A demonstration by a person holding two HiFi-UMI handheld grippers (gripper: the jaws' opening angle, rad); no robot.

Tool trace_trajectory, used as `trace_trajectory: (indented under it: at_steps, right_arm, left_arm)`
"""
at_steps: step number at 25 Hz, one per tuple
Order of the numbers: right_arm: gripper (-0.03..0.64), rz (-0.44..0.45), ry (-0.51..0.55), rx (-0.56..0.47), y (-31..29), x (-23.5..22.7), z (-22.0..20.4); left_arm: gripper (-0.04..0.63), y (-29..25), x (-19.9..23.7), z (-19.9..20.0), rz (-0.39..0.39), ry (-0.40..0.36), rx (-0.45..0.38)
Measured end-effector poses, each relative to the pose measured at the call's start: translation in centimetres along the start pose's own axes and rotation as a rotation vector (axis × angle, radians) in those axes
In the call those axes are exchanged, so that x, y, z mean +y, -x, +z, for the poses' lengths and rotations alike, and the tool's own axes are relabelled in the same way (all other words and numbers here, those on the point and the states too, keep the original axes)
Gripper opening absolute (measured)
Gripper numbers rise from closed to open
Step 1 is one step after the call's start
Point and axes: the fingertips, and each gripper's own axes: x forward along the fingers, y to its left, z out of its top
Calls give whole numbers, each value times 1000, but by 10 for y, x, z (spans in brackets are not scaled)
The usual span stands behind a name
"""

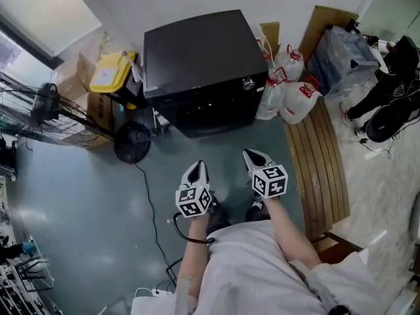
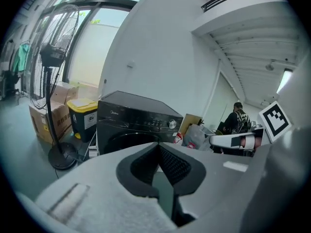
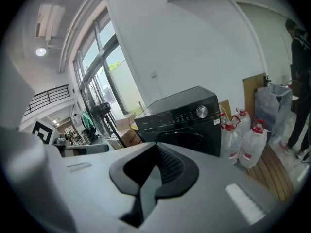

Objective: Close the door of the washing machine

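The left gripper (image 1: 198,165) has its fingers squeezed tight together with nothing between them, and the right gripper (image 1: 252,155) is just the same, clenched and empty. Both point ahead and a bit down, side by side. Straight ahead of the fingers, still well apart from them, stands the black washing machine (image 1: 203,64). Its round door (image 3: 192,141) is on the front, facing the fingers. It looks close to flat against the front, but I cannot tell if it is clicked shut. I think the good way is to step closer, keep the fingers tight, and push on the door's edge until it stays. The jugs (image 1: 289,94) sit to the right, the fan (image 1: 131,142) to the left, and a cord (image 1: 148,199) lies near the left gripper, so step carefully.
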Motion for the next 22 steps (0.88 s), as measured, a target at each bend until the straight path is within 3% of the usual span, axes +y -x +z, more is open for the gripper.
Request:
trace_trajectory:
  at_steps: [10, 22]
  right_arm:
    - [3, -26, 19, 9, -12, 14, -8]
    - [2, 4, 48, 16, -16, 24, -6]
  left_arm:
    - [3, 3, 15, 1, -3, -58, 14]
    - [3, 2, 13, 8, -17, -39, 7]
